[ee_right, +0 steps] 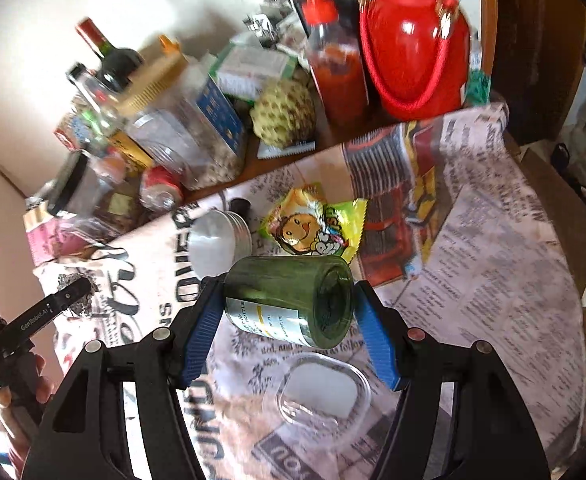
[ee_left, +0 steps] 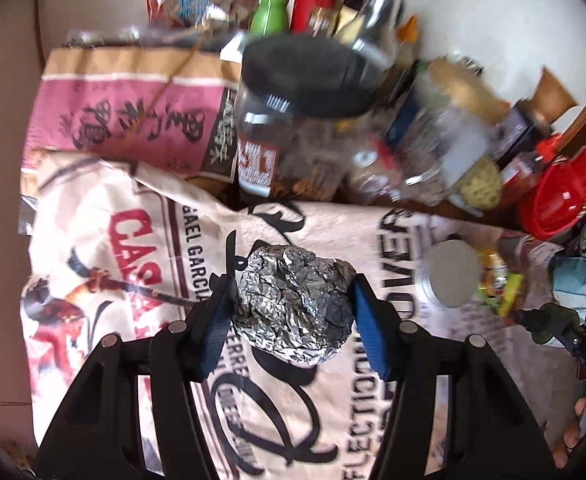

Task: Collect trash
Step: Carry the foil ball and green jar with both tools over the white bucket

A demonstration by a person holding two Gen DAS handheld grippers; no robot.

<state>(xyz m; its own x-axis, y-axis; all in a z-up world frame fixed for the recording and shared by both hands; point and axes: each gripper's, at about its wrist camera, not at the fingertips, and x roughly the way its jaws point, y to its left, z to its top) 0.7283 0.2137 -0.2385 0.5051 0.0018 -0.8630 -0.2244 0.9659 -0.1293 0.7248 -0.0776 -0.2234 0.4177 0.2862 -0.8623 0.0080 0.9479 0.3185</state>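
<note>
Two pieces are picked up: the left hand-held gripper (ee_left: 291, 304) clasps a foil ball (ee_left: 293, 304), the right hand-held gripper (ee_right: 289, 300) a green bottle (ee_right: 293, 300); the candy wrapper (ee_right: 313, 228) and plastic tub (ee_right: 321, 396) remain on the table (ee_right: 493, 280).

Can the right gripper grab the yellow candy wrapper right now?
Probably not yet. The right gripper is already shut on the green bottle, so its jaws are full. The yellow candy wrapper lies uncovered on the newspaper just beyond, so the path looks free afterwards.

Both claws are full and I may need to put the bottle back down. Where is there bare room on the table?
Free: the newspaper right of the green bottle and snack wrapper, and the printed cloth left of the foil ball. Crowded: the back row of jars and bottles, around the red flask, and near the clear plastic tub.
</note>
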